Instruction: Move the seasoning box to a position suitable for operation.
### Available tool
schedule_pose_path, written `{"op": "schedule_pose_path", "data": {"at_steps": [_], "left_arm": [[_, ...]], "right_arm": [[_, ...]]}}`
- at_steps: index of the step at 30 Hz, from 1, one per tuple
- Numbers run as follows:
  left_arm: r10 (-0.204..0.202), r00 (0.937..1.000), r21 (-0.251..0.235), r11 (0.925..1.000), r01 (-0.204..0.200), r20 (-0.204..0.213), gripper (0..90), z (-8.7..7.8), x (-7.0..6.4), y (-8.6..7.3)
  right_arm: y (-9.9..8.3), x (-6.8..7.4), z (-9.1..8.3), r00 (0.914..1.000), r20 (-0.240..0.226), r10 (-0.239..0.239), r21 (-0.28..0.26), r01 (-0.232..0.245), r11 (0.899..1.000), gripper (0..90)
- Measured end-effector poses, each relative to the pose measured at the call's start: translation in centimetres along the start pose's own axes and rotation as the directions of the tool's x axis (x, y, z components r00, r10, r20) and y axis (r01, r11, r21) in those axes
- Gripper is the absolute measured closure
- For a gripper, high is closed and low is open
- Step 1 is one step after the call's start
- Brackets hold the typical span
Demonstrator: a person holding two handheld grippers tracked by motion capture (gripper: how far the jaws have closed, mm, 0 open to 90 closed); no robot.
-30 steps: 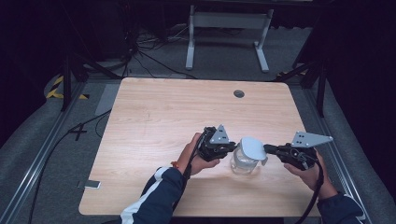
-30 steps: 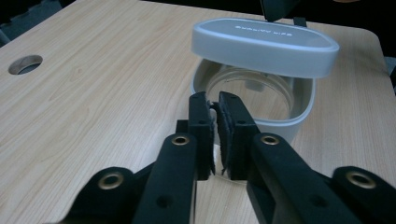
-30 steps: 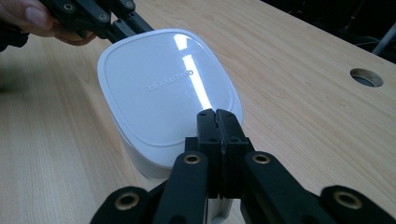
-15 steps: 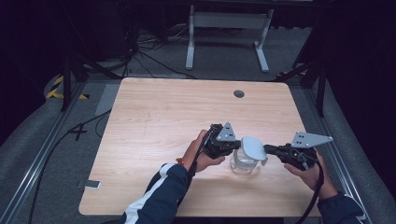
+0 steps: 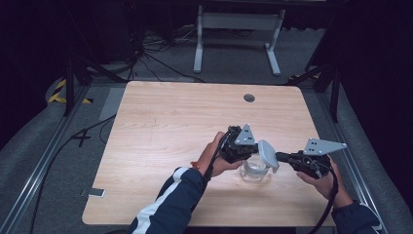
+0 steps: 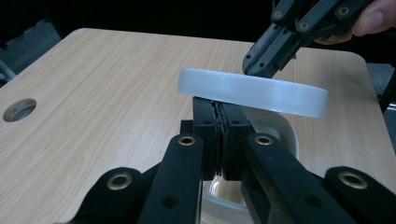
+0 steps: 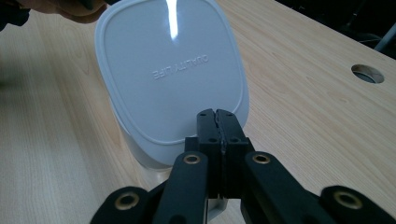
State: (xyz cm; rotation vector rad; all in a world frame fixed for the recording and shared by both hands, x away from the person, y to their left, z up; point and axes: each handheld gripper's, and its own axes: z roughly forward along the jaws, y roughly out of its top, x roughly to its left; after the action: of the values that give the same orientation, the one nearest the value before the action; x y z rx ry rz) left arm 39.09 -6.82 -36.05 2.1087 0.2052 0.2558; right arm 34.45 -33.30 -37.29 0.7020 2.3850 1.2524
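A clear plastic container (image 5: pixel 254 171) stands on the wooden table (image 5: pixel 170 122), near its front right. Its white lid (image 5: pixel 267 155) is tilted up off the container. My right gripper (image 5: pixel 278 157) is shut on the lid's edge; in the right gripper view the jaws (image 7: pixel 217 122) pinch the near rim of the lid (image 7: pixel 170 70). My left gripper (image 5: pixel 251 153) reaches in from the left, under the lid (image 6: pixel 252 91). In the left gripper view its jaws (image 6: pixel 219 106) are closed on the container's rim (image 6: pixel 280 128), just below the raised lid.
A round cable hole (image 5: pixel 249 98) sits near the table's far edge. A metal stand (image 5: pixel 236 29) and cables lie on the floor beyond the table. A small flat object (image 5: pixel 92 192) lies on the floor at the left.
My left gripper moved a little right, up against the container. The lid has tipped up off the container in my right gripper.
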Motion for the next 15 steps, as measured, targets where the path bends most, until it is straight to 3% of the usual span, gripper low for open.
{"op": "schedule_pose_path", "data": {"at_steps": [7, 15], "left_arm": [[0.038, 0.9993, 0.006, 0.9992, -0.038, 0.003, 86.8, 0.3, 0.0, 1.5], [0.051, 0.9986, 0.005, 0.9987, -0.051, 0.012, 86.5, 0.8, -0.4, 2.1]], "right_arm": [[-0.2, 0.0, 0.0, 1.0, -0.004, -0.006, 0.011, 0.006, 1.0, 89.7], [-0.3, 0.0, -0.1, 1.0, -0.004, -0.006, 0.012, 0.006, 1.0, 89.7]]}}
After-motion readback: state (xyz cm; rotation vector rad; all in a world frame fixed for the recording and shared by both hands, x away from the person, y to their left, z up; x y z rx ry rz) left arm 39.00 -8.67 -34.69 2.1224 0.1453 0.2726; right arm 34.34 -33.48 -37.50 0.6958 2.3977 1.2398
